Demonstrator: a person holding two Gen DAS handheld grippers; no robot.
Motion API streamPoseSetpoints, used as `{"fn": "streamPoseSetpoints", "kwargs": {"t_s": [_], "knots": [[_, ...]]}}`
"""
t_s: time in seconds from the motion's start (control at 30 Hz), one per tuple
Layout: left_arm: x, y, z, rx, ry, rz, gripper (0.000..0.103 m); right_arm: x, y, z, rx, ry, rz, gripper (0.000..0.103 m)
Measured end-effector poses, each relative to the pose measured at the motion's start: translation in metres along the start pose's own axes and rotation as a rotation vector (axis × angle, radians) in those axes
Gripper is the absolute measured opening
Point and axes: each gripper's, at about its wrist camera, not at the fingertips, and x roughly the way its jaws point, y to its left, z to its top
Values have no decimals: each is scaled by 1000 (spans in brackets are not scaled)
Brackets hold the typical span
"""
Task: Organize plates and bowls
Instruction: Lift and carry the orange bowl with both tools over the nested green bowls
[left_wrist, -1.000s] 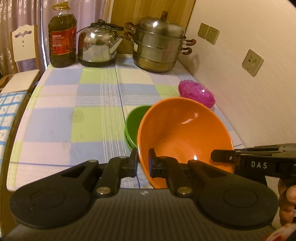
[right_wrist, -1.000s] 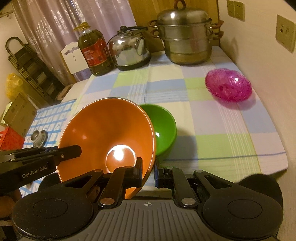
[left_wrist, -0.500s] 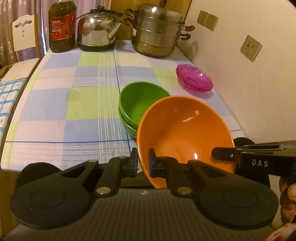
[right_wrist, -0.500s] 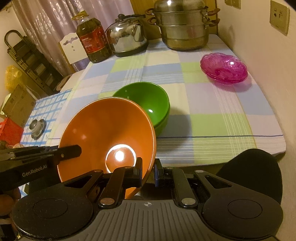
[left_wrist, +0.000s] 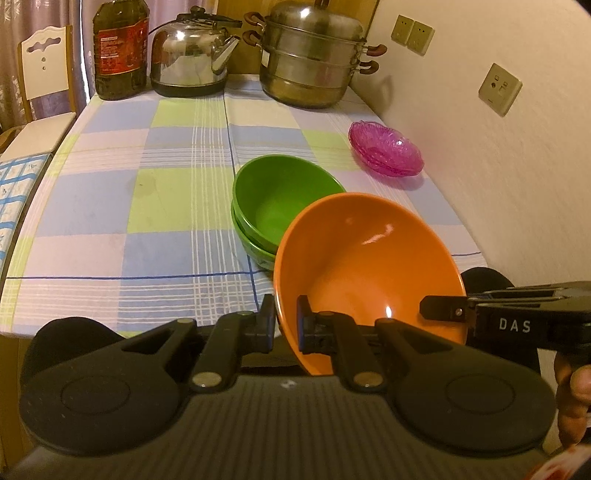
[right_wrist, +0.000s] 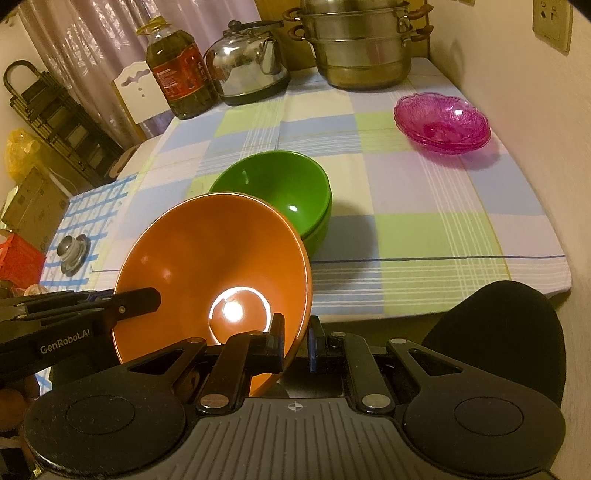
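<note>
1. Checked tablecloth (left_wrist: 110, 229) fills frame middle.
2. Orange bowl (left_wrist: 369, 266), lower centre, tilted beside stacked green bowls (left_wrist: 280, 199).
3. Left gripper (left_wrist: 285, 326) and right gripper (right_wrist: 296, 341) each clamped on its rim; uneven release could tip it.

Held bowl (left_wrist: 365, 266) before stacked bowls (left_wrist: 280, 199) (overlapping); dishes (left_wrist: 386, 153) behind, rightward.

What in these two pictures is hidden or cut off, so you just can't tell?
- Green bowls: near side hidden by the orange bowl, both views.
- Steamer pot: lid cut by top edge, right view.
- Oil bottle: label too small, cap cut off, left view.
- Pink dishes: count unclear.
</note>
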Motion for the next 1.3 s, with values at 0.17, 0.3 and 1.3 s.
{"fn": "streamPoseSetpoints", "kwargs": {"t_s": [0.17,0.3,1.3], "knots": [[1,-1,4,1,-8,-4,9,-1,-2,6,12,-12,4,12],[5,-1,15,-1,-16,-10,9,-1,-5,16,24,-24,6,12],[107,34,104,-28,28,8,10,96,-28,121,19,6,-27,12]]}}
